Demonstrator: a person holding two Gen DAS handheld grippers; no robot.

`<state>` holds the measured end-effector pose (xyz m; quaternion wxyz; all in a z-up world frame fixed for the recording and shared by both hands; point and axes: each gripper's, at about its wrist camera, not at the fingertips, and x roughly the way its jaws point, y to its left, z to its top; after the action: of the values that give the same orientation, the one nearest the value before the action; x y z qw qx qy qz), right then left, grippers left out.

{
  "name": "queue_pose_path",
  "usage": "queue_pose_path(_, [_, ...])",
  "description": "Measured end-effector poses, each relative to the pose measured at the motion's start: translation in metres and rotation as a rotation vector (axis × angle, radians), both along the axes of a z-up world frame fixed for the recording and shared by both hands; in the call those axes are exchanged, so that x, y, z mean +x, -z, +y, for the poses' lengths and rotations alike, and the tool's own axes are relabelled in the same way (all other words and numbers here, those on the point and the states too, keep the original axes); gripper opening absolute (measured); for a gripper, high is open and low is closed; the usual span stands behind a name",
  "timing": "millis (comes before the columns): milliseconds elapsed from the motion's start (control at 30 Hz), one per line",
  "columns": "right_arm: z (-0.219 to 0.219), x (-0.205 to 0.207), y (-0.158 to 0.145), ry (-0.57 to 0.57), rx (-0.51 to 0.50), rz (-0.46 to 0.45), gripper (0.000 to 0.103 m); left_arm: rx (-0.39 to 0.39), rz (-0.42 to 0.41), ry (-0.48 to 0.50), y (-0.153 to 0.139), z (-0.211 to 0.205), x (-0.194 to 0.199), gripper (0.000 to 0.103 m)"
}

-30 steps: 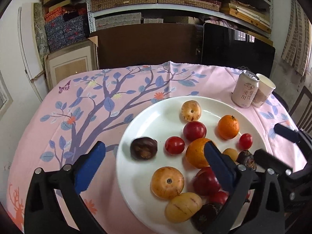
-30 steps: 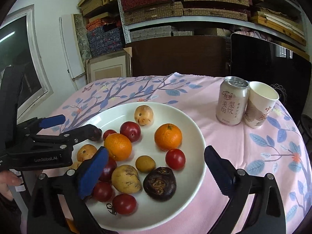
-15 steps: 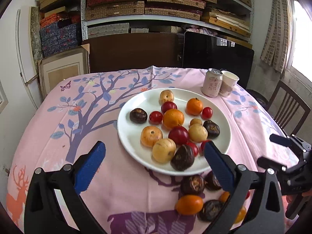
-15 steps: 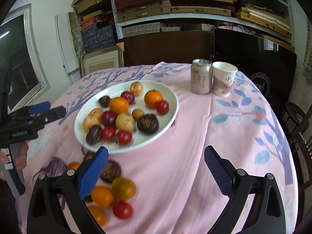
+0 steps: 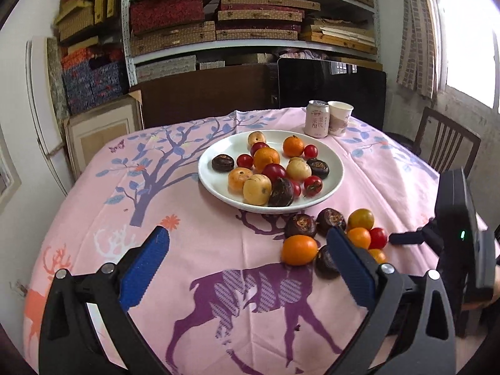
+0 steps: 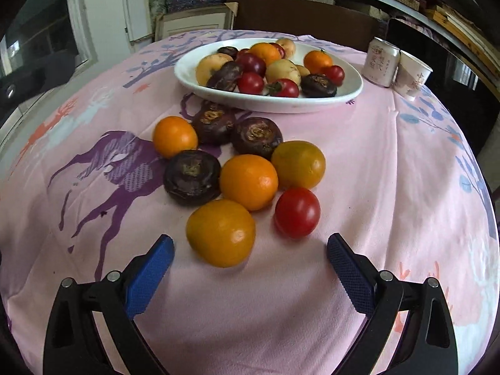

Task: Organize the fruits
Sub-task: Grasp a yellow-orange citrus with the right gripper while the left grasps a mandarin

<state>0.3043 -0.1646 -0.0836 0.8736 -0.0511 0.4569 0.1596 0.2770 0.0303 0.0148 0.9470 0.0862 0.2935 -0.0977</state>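
Right gripper (image 6: pixel 250 261) released, jaws wide, low over cloth: left pad (image 6: pixel 150 276) clear, yellow-orange fruit (image 6: pixel 221 232) just ahead left of centre, red tomato (image 6: pixel 297 212) ahead right; judge: centre on one, close gently, carry to far plate (image 6: pixel 187 73).
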Motion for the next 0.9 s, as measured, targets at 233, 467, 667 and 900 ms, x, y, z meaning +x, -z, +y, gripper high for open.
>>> queue_pose_path(233, [-0.005, -0.007, -0.007, 0.009, 0.038, -0.042, 0.06, 0.011, 0.114, 0.039, 0.032, -0.001, 0.012, 0.099])
queue_pose_path(467, [-0.001, -0.031, -0.011, -0.074, 0.001, -0.038, 0.037, 0.105, 0.197, 0.043, 0.064, -0.015, 0.036, 0.099])
queue_pose_path(667, [-0.015, -0.026, -0.008, -0.058, 0.012, -0.032, 0.038, 0.073, 0.235, 0.083, 0.073, -0.026, 0.059, 0.098])
queue_pose_path(900, [-0.011, -0.014, -0.006, -0.064, 0.006, -0.038, 0.066, 0.031, 0.313, 0.133, 0.081, -0.033, 0.089, 0.099])
